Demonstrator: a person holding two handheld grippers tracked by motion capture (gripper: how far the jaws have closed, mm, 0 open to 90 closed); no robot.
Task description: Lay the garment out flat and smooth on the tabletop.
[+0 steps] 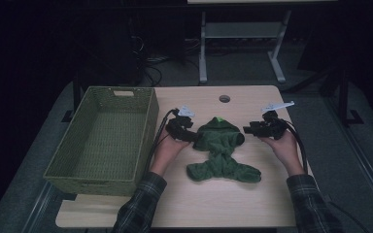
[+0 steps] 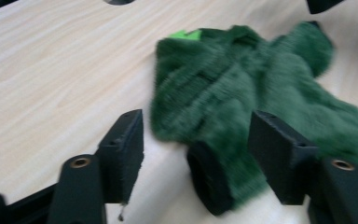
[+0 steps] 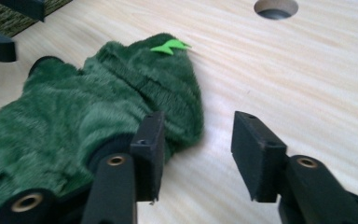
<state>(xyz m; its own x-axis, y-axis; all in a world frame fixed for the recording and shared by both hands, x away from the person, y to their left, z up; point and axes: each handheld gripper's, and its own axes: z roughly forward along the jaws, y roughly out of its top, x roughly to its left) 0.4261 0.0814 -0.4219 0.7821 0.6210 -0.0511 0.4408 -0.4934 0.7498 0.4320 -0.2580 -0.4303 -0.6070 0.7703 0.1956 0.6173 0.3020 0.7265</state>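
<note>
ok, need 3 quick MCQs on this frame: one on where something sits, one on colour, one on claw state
1. Where is the basket relative to the fuzzy garment?
A. To its left
B. To its right
C. Under it

2. What colour is the small tag at the garment's top edge?
A. Red
B. Bright green
C. White

3. How do the left claw and right claw stand?
A. Both shut on the garment
B. Both open
C. Left open, right shut

Answers: 1 A, the high view shows the basket at the table's left end. 2 B, the right gripper view shows it bright green. 3 B, each gripper view shows a clear gap between its jaws.
</note>
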